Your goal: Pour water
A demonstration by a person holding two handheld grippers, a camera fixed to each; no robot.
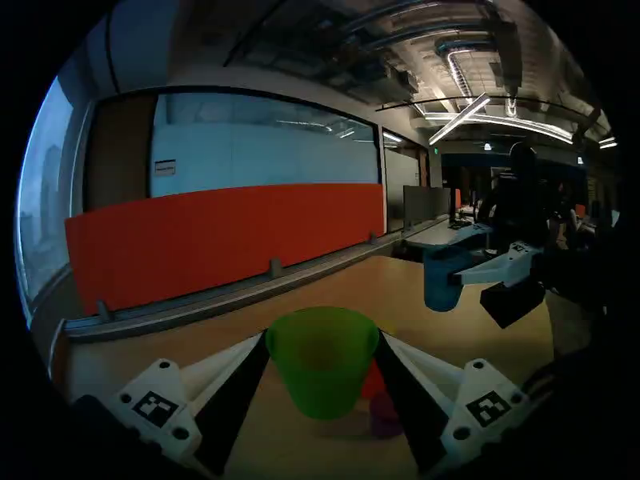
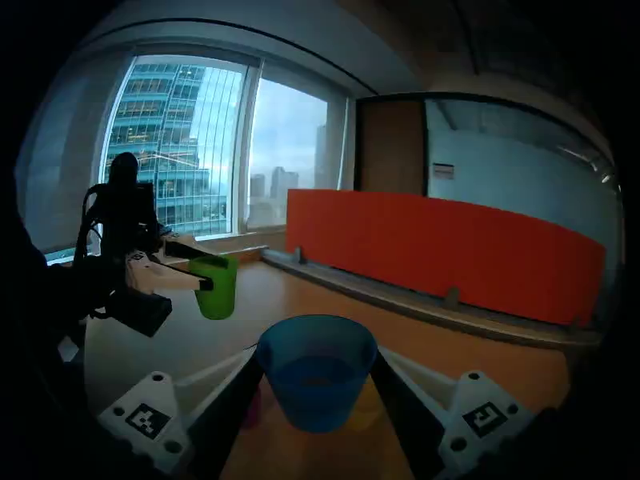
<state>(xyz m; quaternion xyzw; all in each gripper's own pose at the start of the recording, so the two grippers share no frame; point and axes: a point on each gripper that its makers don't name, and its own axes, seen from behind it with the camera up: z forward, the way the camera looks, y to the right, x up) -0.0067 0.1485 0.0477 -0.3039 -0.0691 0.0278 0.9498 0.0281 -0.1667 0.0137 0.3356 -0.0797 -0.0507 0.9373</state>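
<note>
Two cups in play, one per gripper! The left gripper has both fingers pressed against the sides of the green cup, which sits upright right between the jaws, spread just to the cup's width. The right gripper clamps the blue cup the same way: upright, squarely between its fingers. Beneath both sets of jaws runs the wooden table, and an orange partition stands beyond the fingertips.

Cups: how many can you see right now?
2. A green cup sits between the left tongs, a blue cup between the right tongs. Red and purple shapes behind the green cup are partly hidden; they may be more cups.
</note>
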